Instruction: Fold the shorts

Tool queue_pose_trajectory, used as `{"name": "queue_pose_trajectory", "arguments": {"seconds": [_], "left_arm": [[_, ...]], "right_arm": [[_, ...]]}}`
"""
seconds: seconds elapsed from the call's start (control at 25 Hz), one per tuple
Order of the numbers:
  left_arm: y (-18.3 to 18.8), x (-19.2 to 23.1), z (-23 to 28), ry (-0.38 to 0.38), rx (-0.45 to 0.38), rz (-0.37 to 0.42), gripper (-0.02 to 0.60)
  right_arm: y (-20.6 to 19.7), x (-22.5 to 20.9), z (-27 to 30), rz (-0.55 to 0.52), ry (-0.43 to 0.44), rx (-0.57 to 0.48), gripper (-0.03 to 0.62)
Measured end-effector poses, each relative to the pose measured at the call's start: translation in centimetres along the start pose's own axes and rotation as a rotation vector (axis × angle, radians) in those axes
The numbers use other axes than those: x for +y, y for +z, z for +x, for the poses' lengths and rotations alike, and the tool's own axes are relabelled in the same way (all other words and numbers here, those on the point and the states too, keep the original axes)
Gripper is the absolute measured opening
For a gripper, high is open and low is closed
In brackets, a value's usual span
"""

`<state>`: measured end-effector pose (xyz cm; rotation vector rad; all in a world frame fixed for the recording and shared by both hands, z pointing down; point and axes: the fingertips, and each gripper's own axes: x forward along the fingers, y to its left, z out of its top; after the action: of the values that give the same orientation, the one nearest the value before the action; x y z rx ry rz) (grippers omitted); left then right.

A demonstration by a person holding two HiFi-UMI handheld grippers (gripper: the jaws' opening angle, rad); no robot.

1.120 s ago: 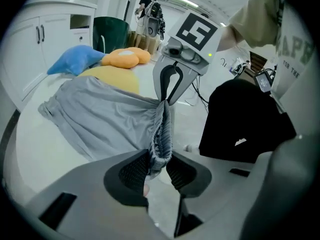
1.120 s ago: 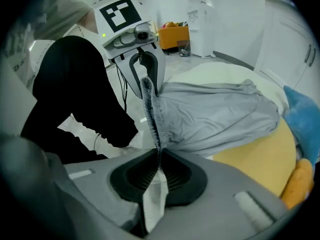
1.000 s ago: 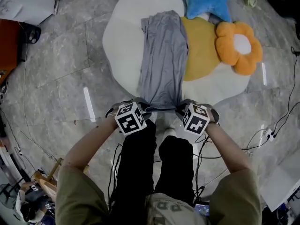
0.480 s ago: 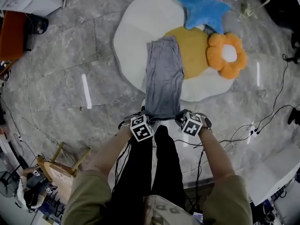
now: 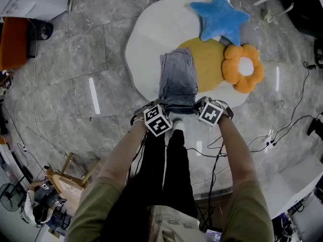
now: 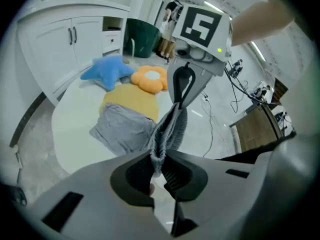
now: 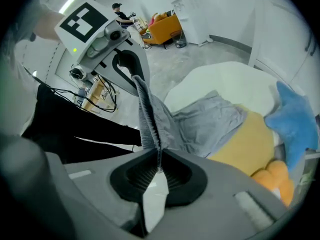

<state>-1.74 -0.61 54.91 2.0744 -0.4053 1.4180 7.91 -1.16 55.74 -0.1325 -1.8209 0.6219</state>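
The grey shorts (image 5: 177, 77) lie lengthwise on a white round mat (image 5: 144, 39), their near end raised off it. My left gripper (image 5: 162, 109) grips the near left corner, its jaws closing on bunched cloth (image 6: 159, 156). My right gripper (image 5: 201, 108) is shut on the near right corner (image 7: 156, 154). The hem runs taut between the two grippers. In the left gripper view the right gripper (image 6: 182, 91) pinches the far end of that strip. From the right gripper view, the left gripper (image 7: 129, 66) does the same, and the rest of the shorts (image 7: 210, 119) rests on the mat.
A yellow cushion (image 5: 211, 64), a blue star pillow (image 5: 220, 15) and an orange flower pillow (image 5: 242, 67) lie on the mat right of the shorts. My legs in black trousers (image 5: 171, 170) stand just behind the grippers. Cables (image 5: 262, 140) trail at right; a wooden stool (image 5: 70, 173) stands at left.
Both grippers have risen with the near end of the shorts and moved toward the far end. Less of the shorts lies flat on the mat.
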Motion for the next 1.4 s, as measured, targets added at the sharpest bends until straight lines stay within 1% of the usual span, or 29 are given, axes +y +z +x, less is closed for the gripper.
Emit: {"name": "queue_pose_trajectory", "arguments": {"seconds": [0.08, 0.16, 0.28, 0.44, 0.68, 0.84, 0.96, 1.0, 1.08, 1.16, 1.2, 1.24, 1.28, 1.32, 1.36, 1.4], "left_arm": [[1.2, 2.3, 0.1, 0.016, -0.029, -0.061, 0.04], [2.1, 4.8, 0.6, 0.039, -0.046, -0.091, 0.038], [3.5, 8.9, 1.6, 0.091, -0.055, -0.092, 0.037], [5.4, 14.3, 3.5, 0.14, -0.07, -0.099, 0.037], [7.5, 21.6, 8.1, 0.193, -0.111, -0.133, 0.037], [7.9, 25.9, 11.5, 0.239, -0.12, -0.173, 0.038], [7.6, 28.5, 13.5, 0.258, -0.097, -0.233, 0.043], [7.5, 29.1, 14.0, 0.255, -0.088, -0.269, 0.054], [7.1, 30.4, 14.6, 0.245, -0.09, -0.366, 0.097], [6.8, 31.7, 14.6, 0.242, -0.127, -0.466, 0.146], [6.8, 32.4, 14.3, 0.243, -0.153, -0.501, 0.174], [6.9, 32.8, 13.9, 0.245, -0.177, -0.523, 0.216], [7.1, 33.1, 13.4, 0.253, -0.196, -0.53, 0.246], [7.2, 33.3, 12.8, 0.265, -0.209, -0.519, 0.275], [7.4, 33.2, 12.2, 0.279, -0.215, -0.491, 0.291], [7.5, 32.8, 11.5, 0.287, -0.216, -0.447, 0.297]], "right_arm": [[1.3, -2.5, -0.6, -0.022, -0.015, -0.003, 0.032], [1.9, -4.9, -0.8, -0.027, -0.03, 0.005, 0.032], [3.4, -8.6, -0.9, -0.019, -0.055, -0.022, 0.032], [4.9, -14.7, 0.0, -0.029, -0.097, -0.058, 0.032], [6.9, -23.5, 2.2, -0.03, -0.141, -0.013, 0.032], [7.7, -28.1, 4.8, 0.013, -0.14, -0.035, 0.032], [8.3, -30.2, 6.6, 0.044, -0.126, -0.058, 0.034], [8.6, -30.8, 6.9, 0.059, -0.121, -0.067, 0.034], [9.1, -31.7, 7.2, 0.102, -0.105, -0.091, 0.034], [9.4, -32.3, 7.1, 0.137, -0.097, -0.123, 0.034], [9.5, -32.7, 6.8, 0.142, -0.106, -0.14, 0.034], [9.5, -33.1, 6.5, 0.138, -0.123, -0.154, 0.035], [9.5, -33.4, 6.0, 0.126, -0.146, -0.164, 0.038], [9.4, -33.7, 5.4, 0.112, -0.168, -0.172, 0.058], [9.4, -33.7, 4.7, 0.095, -0.183, -0.178, 0.086], [9.5, -33.4, 4.1, 0.074, -0.186, -0.185, 0.139]]}}
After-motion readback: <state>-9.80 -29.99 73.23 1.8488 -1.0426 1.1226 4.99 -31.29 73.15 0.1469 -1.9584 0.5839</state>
